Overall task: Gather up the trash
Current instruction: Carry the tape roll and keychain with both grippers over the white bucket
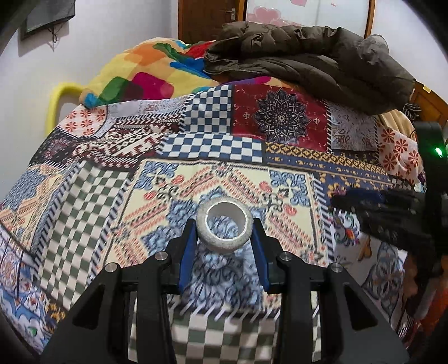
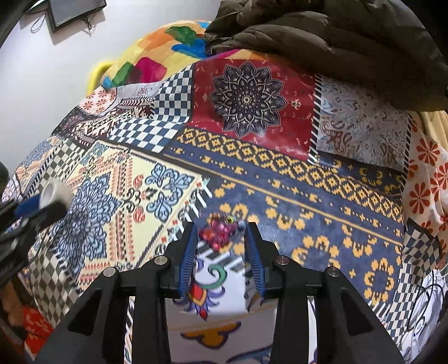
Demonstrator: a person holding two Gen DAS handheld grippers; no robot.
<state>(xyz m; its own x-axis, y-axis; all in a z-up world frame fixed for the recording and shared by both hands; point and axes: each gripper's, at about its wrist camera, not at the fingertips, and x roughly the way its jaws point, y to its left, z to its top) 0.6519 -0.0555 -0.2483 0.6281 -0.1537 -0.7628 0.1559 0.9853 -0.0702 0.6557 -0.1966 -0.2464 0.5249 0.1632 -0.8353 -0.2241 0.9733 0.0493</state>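
Note:
My left gripper (image 1: 224, 232) is shut on an empty white tape roll (image 1: 224, 225), held above the patchwork bed cover (image 1: 117, 196). The roll also shows at the left edge of the right wrist view (image 2: 54, 193), clamped between blue pads. My right gripper (image 2: 221, 233) stands around a crumpled red and pink wrapper (image 2: 217, 233), which sits between its fingertips. The jaws are close on both sides of it, and the frames do not show whether they press it. The right gripper appears blurred at the right of the left wrist view (image 1: 375, 207).
A brown padded jacket (image 1: 308, 64) lies at the back of the bed on a colourful blanket (image 1: 145, 70). A yellow chair back (image 1: 60, 98) stands at the left by the wall. A wooden door (image 1: 207, 16) is behind.

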